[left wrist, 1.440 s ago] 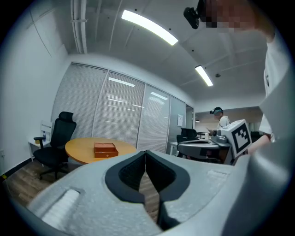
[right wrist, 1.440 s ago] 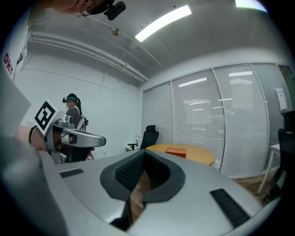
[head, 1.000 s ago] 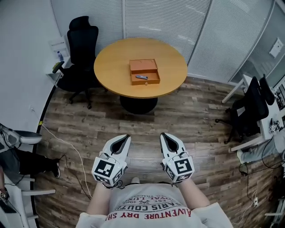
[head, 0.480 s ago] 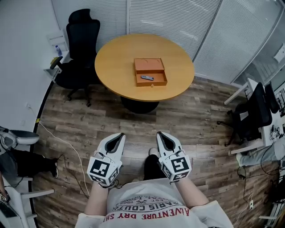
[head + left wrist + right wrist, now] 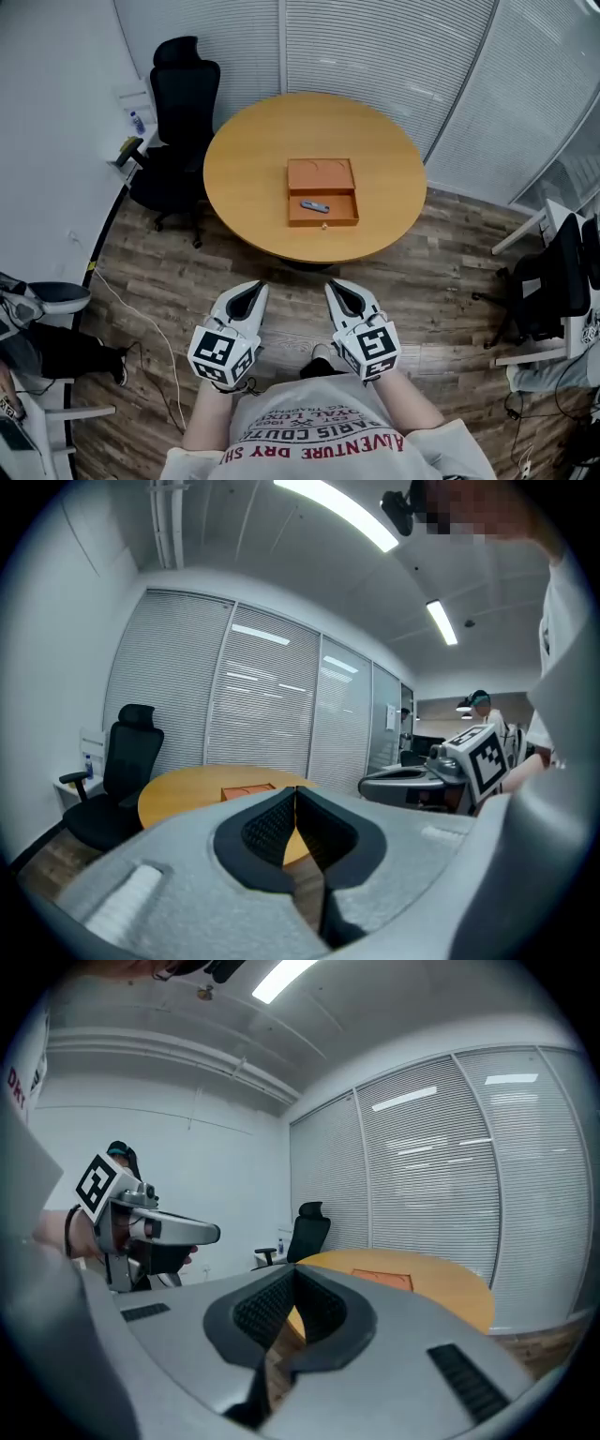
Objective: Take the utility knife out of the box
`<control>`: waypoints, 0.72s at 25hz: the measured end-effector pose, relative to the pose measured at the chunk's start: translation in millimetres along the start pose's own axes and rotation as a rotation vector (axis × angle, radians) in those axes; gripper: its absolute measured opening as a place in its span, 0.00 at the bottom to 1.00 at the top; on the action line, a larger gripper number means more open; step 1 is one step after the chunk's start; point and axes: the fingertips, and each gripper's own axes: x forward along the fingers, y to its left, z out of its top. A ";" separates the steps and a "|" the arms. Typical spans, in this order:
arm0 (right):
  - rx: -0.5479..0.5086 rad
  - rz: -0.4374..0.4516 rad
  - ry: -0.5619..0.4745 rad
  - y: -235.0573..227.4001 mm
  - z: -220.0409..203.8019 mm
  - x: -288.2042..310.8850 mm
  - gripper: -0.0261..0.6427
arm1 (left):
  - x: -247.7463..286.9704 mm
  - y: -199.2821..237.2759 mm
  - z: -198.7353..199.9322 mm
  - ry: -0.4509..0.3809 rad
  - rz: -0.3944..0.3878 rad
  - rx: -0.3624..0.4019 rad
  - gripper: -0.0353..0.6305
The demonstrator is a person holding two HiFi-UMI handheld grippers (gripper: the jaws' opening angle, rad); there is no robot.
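Observation:
An open orange box [image 5: 322, 192] lies on the round wooden table [image 5: 253, 187], its lid folded back toward the far side. Inside its near half rests a small grey utility knife [image 5: 315, 207]. Both grippers are held low over the floor, well short of the table. My left gripper [image 5: 258, 286] is shut with nothing in it, and so is my right gripper [image 5: 330, 285]. The box [image 5: 248, 790] shows far off in the left gripper view, beyond that gripper's [image 5: 294, 789] touching tips. From the right gripper view the box [image 5: 382, 1279] appears past its [image 5: 292, 1270] closed tips.
A black office chair [image 5: 180, 103] stands at the table's left, beside a small white side shelf [image 5: 133, 122]. Blinds [image 5: 375, 47] line the far wall. A cable [image 5: 141, 309] trails over the wooden floor at left. A second chair and desk [image 5: 553, 281] sit at right.
The table and box have drawn nearer and lower in the head view as the person walks toward them. Both grippers stay shut, side by side.

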 end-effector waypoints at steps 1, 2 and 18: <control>-0.011 0.015 -0.001 -12.3 2.8 8.2 0.05 | 14.7 3.6 4.9 -0.003 0.014 0.002 0.07; -0.019 0.029 0.000 -24.1 4.7 16.0 0.05 | 28.9 6.3 8.8 -0.007 0.024 -0.001 0.07; 0.015 0.069 0.119 -146.6 -25.2 93.6 0.05 | 159.5 33.7 -1.9 0.046 0.065 -0.033 0.07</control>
